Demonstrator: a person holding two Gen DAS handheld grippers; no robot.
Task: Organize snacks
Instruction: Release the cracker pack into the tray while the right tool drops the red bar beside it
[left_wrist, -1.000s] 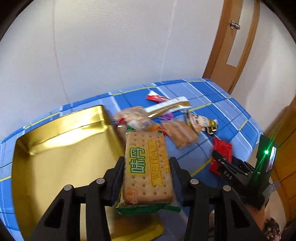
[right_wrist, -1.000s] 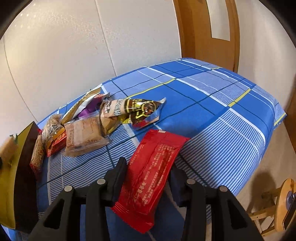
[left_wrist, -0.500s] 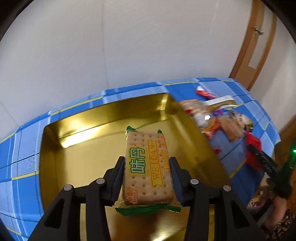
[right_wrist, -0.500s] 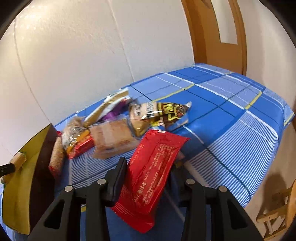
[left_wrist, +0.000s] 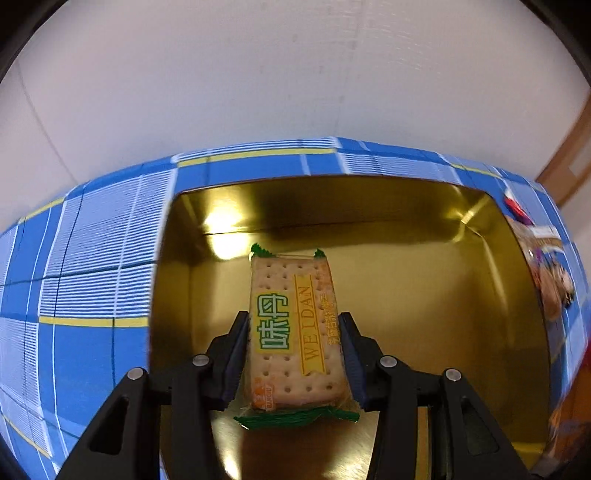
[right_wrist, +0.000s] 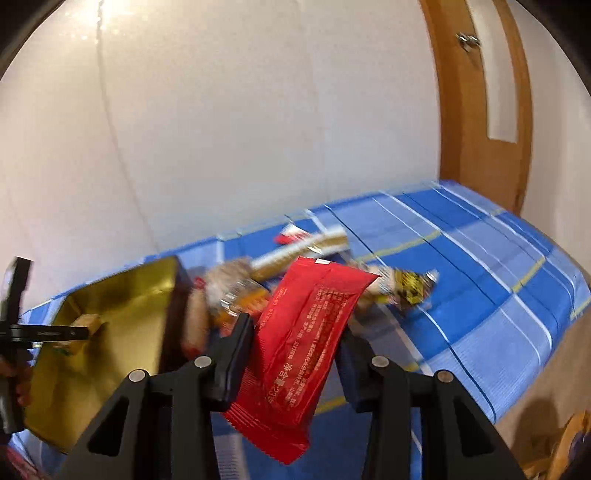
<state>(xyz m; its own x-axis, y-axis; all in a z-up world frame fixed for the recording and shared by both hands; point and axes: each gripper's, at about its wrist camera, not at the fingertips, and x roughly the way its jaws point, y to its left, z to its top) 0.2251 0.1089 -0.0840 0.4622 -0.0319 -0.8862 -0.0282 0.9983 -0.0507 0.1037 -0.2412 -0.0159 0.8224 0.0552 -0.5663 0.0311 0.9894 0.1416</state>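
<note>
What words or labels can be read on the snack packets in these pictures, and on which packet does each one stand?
"WEIDAN" and "味丹": on the green-edged clear cracker packet held over the gold metal tin.
Small orange print beside it: too small to read.
White Chinese print on the red foil packet: blurred, unreadable.
Other packets on the cloth: blurred.

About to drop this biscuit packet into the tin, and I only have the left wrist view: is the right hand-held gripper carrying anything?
Observer: Yes, the right hand-held gripper is shut on a red packet.
Operator: Over the gold tin?
Observer: No, the gold tin lies to its left; blue cloth is beneath it.
Operator: Any snacks outside?
Observer: Several, piled on the cloth beside the tin, including a black-and-yellow packet.
</note>
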